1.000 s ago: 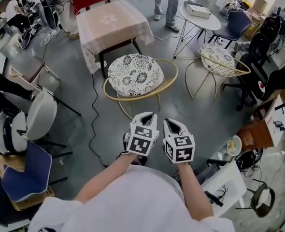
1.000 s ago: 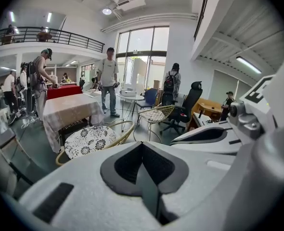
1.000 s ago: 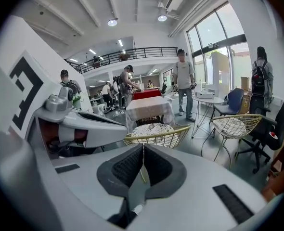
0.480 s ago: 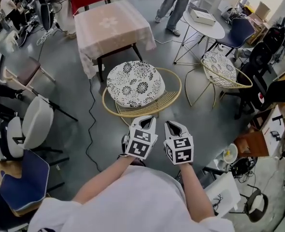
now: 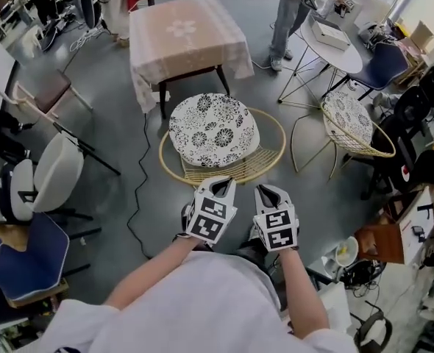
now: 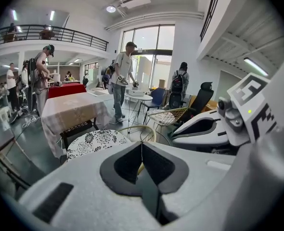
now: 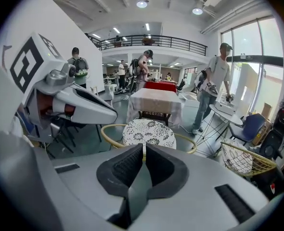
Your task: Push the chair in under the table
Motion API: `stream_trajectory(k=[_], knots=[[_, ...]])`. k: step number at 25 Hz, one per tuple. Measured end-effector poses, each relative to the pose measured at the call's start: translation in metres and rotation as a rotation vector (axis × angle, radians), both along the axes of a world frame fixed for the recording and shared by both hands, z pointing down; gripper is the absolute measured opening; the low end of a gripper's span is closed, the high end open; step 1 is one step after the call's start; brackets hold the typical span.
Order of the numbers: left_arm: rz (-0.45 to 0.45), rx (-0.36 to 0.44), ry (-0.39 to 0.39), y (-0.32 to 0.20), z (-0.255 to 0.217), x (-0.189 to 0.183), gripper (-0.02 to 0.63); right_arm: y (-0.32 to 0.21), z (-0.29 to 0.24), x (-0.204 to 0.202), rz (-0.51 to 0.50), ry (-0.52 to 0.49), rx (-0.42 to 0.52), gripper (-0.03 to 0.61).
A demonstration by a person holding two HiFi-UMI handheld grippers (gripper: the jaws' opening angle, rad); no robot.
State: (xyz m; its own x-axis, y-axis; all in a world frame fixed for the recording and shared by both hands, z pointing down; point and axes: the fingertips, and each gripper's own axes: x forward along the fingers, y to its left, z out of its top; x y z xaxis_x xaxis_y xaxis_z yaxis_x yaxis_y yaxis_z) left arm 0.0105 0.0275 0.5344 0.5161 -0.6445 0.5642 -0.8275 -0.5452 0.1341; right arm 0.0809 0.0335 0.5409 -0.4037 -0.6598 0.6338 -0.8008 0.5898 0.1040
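- Left tongs [image 5: 223, 184], head view: closed, nothing between the jaws; marker cube facing up. The tips are at the near rim of the chair [image 5: 213, 129], and contact cannot be judged.
- Right tongs [image 5: 270, 192], head view: closed and empty, just beside the left pair, pointing at the same rim.
- Chair, head view: round, with a black-and-white floral cushion inside a golden hoop rim. It stands on the grey floor [image 5: 121, 142] between the tongs and the near edge of the cloth-covered worktop [image 5: 184, 31]; its seat is not under that edge.
- Other items, head view: second wire chair [image 5: 355, 123] to the right; round white worktop [image 5: 336, 44] beyond it; black cable [image 5: 140, 190] on the floor to the left; standing person [image 5: 287, 9] by the round worktop.
- Left tongs [image 6: 142, 147], left gripper view: dark pads pressed together, nothing caught. The chair's cushion [image 6: 91, 142] and hoop show just beyond the tips, with the cloth-covered worktop [image 6: 72, 112] behind. The right tongs [image 6: 204, 129] lie alongside.
- Right tongs [image 7: 144, 154], right gripper view: pads meeting, empty. The chair [image 7: 149, 131] is straight ahead and the cloth-covered worktop [image 7: 156, 102] directly behind it. The left tongs [image 7: 77, 102] are at the left and the second wire chair [image 7: 245, 160] at the right.
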Motion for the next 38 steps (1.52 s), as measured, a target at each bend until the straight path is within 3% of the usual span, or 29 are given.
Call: stream_trajectory(k=[9, 17, 26, 33, 38], knots=[[-0.131, -0.027, -0.027, -0.016, 0.021, 0.026, 0.006, -0.026, 0.02, 0.019, -0.305, 0.095, -0.01, 0.005], [-0.135, -0.084, -0.146, -0.01, 0.046, 0.032, 0.018, -0.041, 0.044, 0.036, -0.621, 0.28, 0.064, 0.005], [0.05, -0.085, -0.474, -0.007, 0.08, 0.019, 0.101, -0.047, 0.07, 0.035, -0.899, 0.419, 0.132, 0.006], [0.178, -0.121, -0.621, 0.001, 0.104, 0.013, 0.133, -0.053, 0.086, 0.039, -1.049, 0.507, 0.174, 0.055], [0.258, -0.118, -0.779, -0.003, 0.12, 0.006, 0.133, -0.057, 0.104, 0.03, -1.153, 0.599, 0.234, 0.077]])
